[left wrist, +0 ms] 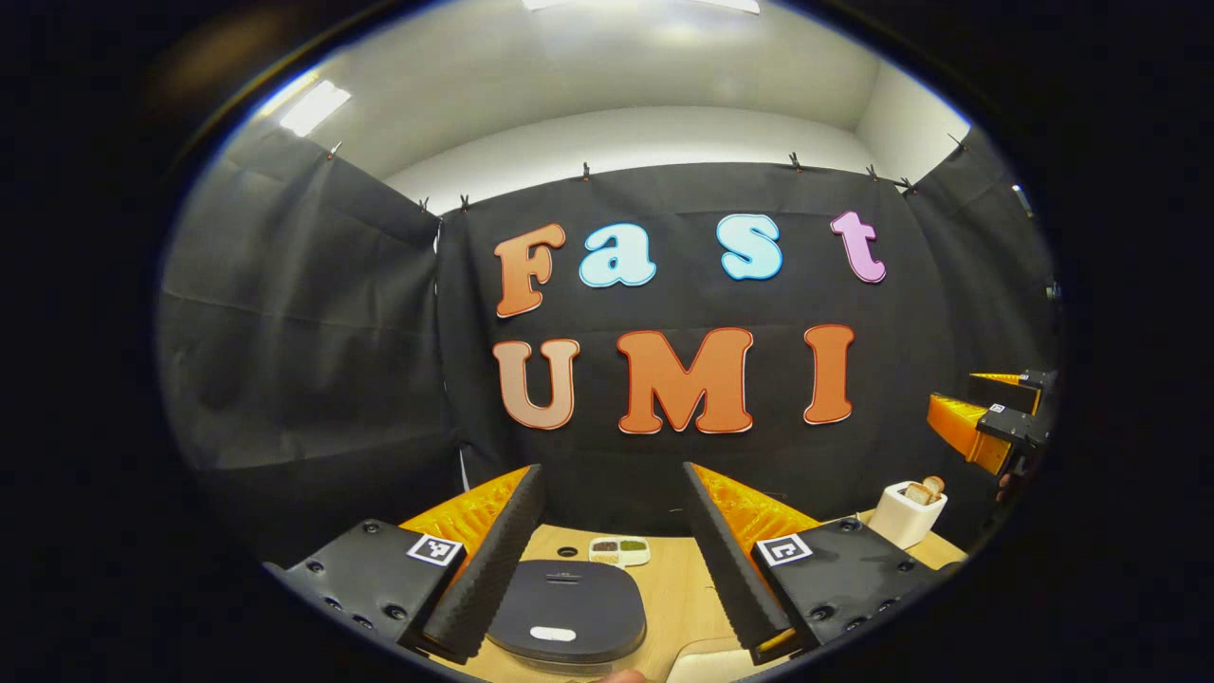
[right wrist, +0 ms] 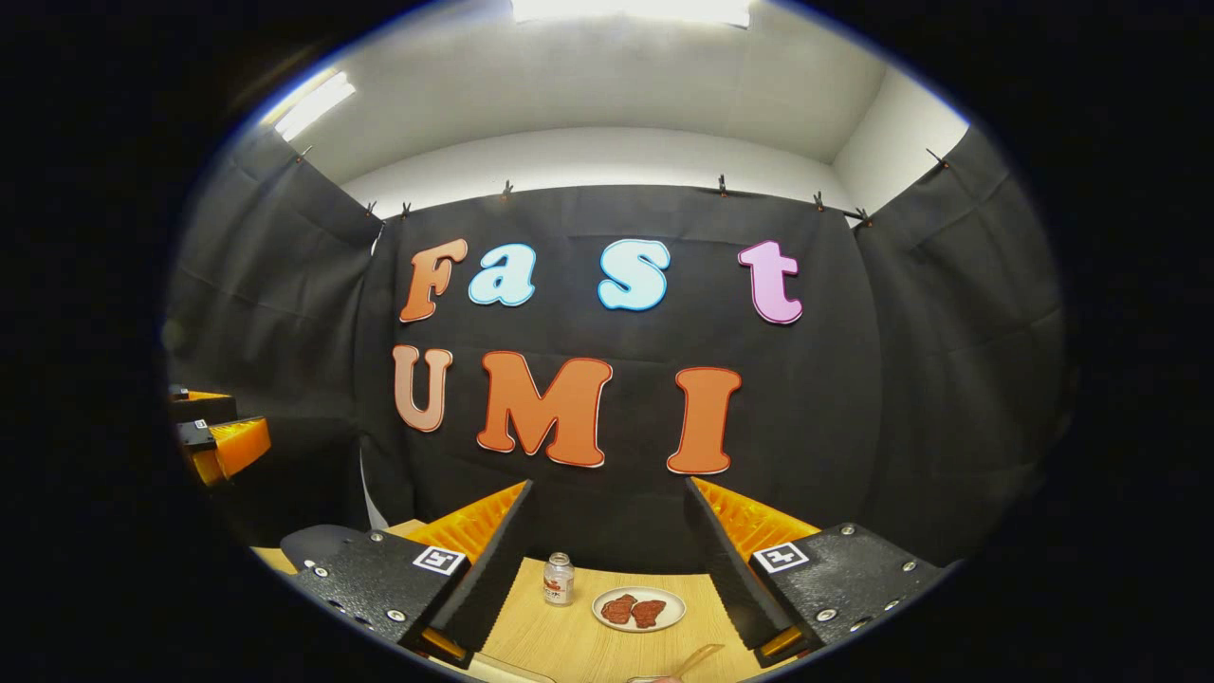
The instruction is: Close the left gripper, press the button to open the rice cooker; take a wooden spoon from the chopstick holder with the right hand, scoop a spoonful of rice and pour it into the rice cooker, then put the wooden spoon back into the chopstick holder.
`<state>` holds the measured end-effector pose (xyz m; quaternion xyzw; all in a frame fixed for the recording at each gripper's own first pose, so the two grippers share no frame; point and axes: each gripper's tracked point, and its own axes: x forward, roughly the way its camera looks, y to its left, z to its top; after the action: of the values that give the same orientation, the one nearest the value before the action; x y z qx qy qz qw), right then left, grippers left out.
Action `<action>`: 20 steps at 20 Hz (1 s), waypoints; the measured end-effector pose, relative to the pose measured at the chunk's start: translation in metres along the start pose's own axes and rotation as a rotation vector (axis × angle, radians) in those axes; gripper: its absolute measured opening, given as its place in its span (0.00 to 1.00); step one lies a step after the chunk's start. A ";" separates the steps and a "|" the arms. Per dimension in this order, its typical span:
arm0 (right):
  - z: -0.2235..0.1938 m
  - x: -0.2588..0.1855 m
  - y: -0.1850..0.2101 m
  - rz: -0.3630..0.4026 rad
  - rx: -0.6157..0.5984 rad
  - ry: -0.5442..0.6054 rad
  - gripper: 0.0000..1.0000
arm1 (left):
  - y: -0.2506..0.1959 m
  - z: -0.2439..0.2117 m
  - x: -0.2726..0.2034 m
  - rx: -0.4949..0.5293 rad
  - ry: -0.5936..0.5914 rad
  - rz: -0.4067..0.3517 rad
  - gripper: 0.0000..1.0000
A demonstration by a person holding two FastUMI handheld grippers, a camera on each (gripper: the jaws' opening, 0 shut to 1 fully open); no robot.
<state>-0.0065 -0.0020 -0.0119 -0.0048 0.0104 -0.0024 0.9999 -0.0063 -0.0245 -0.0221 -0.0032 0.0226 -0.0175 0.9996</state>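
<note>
Fingers of both the left gripper (left wrist: pixel 607 531) and right gripper (right wrist: pixel 607 545) spread wide, holding nothing. One closed rice cooker (left wrist: pixel 567 612) sits between the left pair; one chopstick holder (left wrist: pixel 908 514) stands far right; one plate (right wrist: pixel 638 609) and one jar (right wrist: pixel 559 580) lie ahead of the right pair.

**Surfaces and finishes we see**

We see a table (left wrist: pixel 678 593) of pale, smooth wood grain with a matt finish. The rice cooker (left wrist: pixel 567 612) has a dark lid that looks like smooth plastic with a soft sheen. The chopstick holder (left wrist: pixel 906 514) looks like white glazed ceramic or plastic, and wooden handles stand in it. In the right gripper view we note a small glass-like jar (right wrist: pixel 559 580) and a glossy white plate (right wrist: pixel 638 609). The booth wall is matt black cloth.
</note>
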 end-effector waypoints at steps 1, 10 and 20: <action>-0.001 0.000 0.000 0.000 -0.001 0.005 0.95 | 0.000 -0.001 0.001 0.000 0.002 0.001 0.99; -0.016 0.003 0.002 -0.004 -0.003 0.038 0.95 | 0.030 -0.012 0.007 0.017 0.032 0.067 0.99; -0.039 0.009 -0.018 -0.048 0.005 0.106 0.95 | 0.083 -0.042 0.019 0.018 0.141 0.145 0.91</action>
<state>0.0012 -0.0207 -0.0507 -0.0024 0.0631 -0.0266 0.9977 0.0135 0.0577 -0.0659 0.0088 0.0931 0.0548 0.9941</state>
